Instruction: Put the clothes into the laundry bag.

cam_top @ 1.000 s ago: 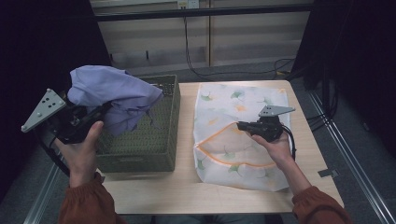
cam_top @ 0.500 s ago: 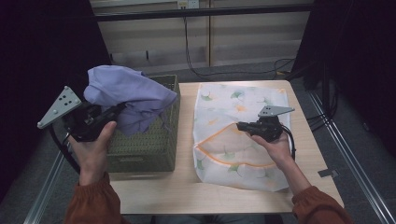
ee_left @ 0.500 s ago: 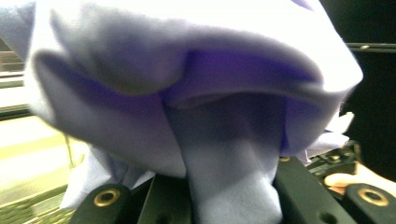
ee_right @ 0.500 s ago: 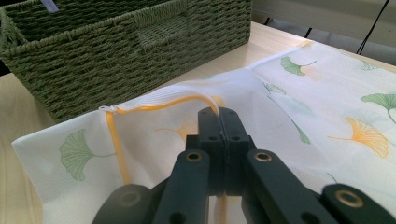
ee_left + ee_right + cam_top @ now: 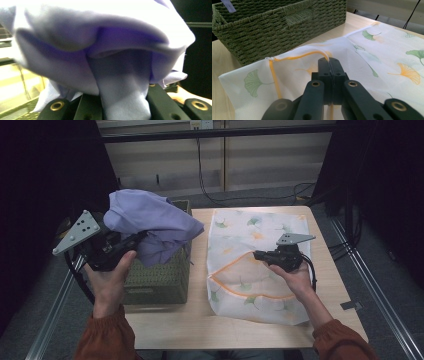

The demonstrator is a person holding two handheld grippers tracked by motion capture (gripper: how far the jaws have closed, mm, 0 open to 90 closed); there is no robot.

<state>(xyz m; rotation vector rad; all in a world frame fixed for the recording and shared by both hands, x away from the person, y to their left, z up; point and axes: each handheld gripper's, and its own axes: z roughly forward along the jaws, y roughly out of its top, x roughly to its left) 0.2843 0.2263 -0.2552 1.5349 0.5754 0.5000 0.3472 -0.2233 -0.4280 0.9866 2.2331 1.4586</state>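
Lifted clear of the basket (image 5: 165, 275) at the tabletop's left edge, the purple cloth (image 5: 150, 222) clamped in your left gripper (image 5: 131, 241) nears the laundry bag (image 5: 250, 235), whose zipped rim your right gripper (image 5: 259, 255) pinches up.

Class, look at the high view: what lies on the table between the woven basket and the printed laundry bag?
Nothing: in the high view a narrow strip of bare table separates the woven basket from the laundry bag.
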